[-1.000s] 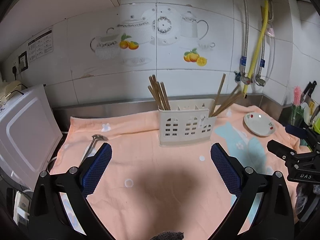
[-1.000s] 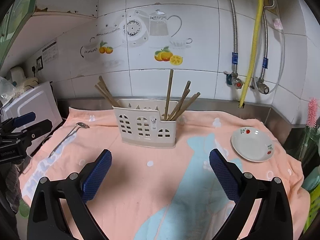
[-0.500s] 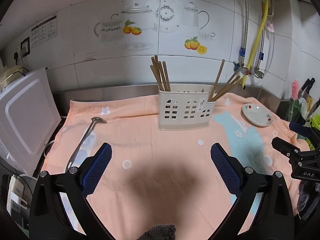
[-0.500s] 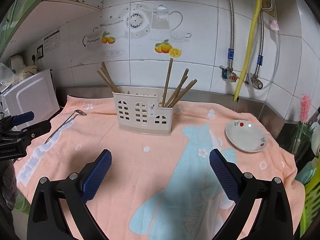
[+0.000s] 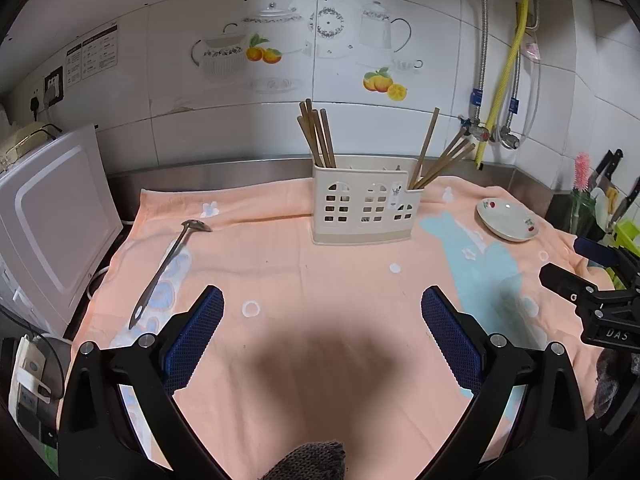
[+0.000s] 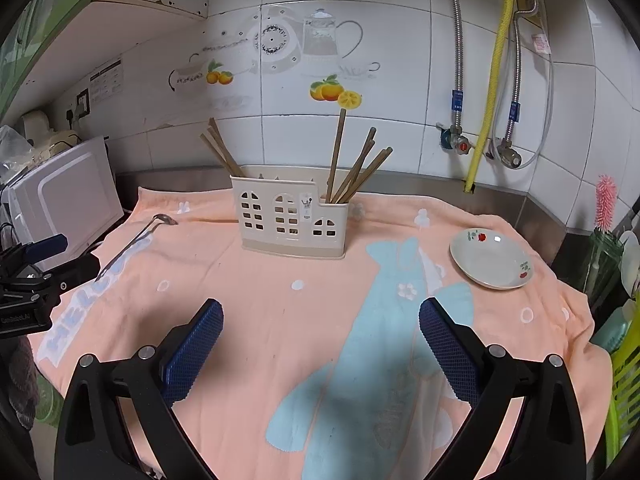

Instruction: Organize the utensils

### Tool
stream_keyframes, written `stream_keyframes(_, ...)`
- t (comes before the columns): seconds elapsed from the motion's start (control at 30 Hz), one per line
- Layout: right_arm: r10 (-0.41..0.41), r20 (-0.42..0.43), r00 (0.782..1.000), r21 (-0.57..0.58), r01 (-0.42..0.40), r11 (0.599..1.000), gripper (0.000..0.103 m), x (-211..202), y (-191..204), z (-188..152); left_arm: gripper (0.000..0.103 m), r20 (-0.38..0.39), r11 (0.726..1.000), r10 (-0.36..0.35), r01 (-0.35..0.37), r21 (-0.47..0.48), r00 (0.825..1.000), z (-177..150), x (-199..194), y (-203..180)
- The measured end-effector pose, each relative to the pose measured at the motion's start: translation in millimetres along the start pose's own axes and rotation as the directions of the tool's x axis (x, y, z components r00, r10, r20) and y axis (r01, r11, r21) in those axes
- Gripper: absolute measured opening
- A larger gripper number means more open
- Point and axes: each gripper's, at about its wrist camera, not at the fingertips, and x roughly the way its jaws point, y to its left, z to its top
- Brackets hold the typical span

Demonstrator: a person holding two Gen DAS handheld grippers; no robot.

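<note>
A cream plastic utensil holder [image 5: 366, 210] [image 6: 290, 220] stands at the back of the peach towel, with wooden chopsticks [image 5: 318, 134] [image 6: 356, 168] in its left and right compartments. A long metal spoon [image 5: 168, 266] [image 6: 134, 240] lies flat on the towel to the left. My left gripper [image 5: 322, 328] hovers open over the towel's near middle, the spoon ahead and left of it. My right gripper [image 6: 320, 336] is open and empty, with the holder ahead of it. Each gripper shows at the edge of the other's view.
A small white saucer [image 5: 506, 220] [image 6: 490, 258] with red fruit prints sits at the right. A white appliance [image 5: 44, 216] stands beside the towel's left edge. Pipes and valves [image 6: 476, 148] run down the tiled wall. A knife rack [image 5: 612, 184] and brush are at the far right.
Both grippers have drawn back and risen from the holder, so it looks smaller and more of the towel shows. The spoon and holder have not moved. Both stay open.
</note>
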Motion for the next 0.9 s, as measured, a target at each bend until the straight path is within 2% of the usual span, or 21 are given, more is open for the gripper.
stream_keyframes(0.9,0.014,-0.007,1.0,0.016,-0.014,1.0,0.095,-2.9,3.1,-5.0,0.098,-0.01,1.0,-0.002,0.002,0.0,1.0,-14.2,-5.7,0.6)
